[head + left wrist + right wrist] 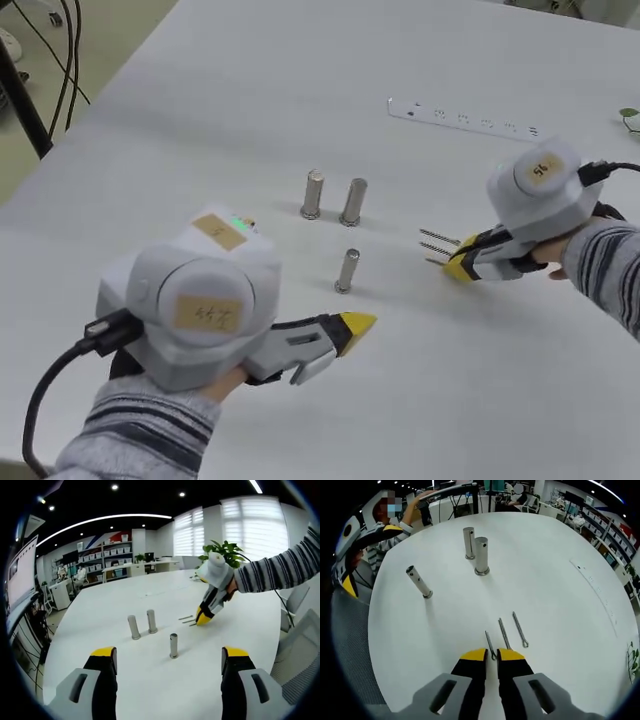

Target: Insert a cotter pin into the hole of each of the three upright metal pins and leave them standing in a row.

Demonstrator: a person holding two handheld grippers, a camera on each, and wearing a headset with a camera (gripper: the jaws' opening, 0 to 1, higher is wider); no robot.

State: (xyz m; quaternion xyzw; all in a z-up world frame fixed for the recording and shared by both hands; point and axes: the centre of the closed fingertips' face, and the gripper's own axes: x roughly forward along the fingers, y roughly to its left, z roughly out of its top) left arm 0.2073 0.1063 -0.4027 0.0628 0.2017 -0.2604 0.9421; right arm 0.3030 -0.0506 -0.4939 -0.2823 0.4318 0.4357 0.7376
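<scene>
Right gripper view separates three cotter pins [504,634] lying flat.

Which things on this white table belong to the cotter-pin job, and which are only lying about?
For the job:
- three upright silver cylindrical metal pins
- three thin grey wire cotter pins, lying flat at the tips of the right tongs

Lying about:
- long white plastic power strip, on the far side of the table
- green leafy plant, beyond the table

Three metal pins [347,271] stood mid-frame on tabletop [250,90]. Three cotter pins [438,247] lay right of them. One power strip [462,119] upper right. Two tools were present: left tool [358,322], right tool [458,265].
</scene>
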